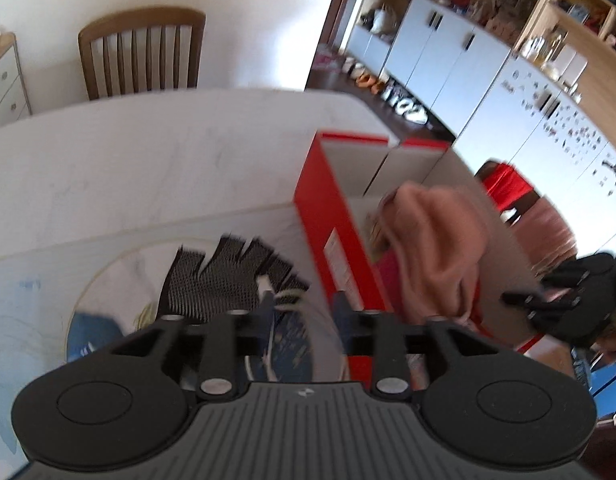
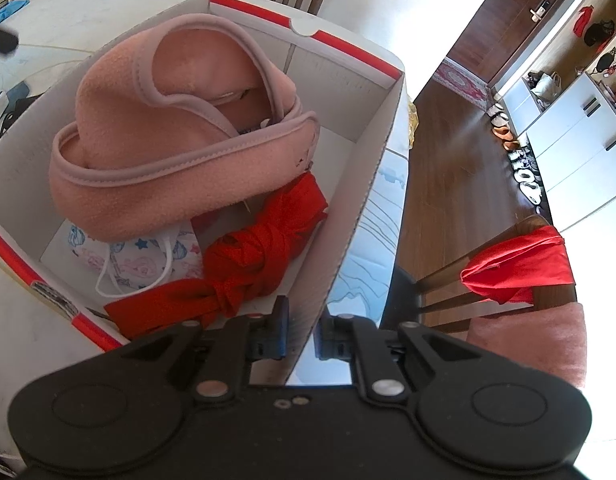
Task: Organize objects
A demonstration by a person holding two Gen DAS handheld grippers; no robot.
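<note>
Our right hand-held gripper pinches the near wall of the red-and-white shoebox. Ahead of it inside lie a pink fleece hat, a knotted red cloth and a printed face mask. Our left hand-held gripper stands spread over a black dotted glove on the bench, the box just to its right; its side label is too blurred to read.
</note>
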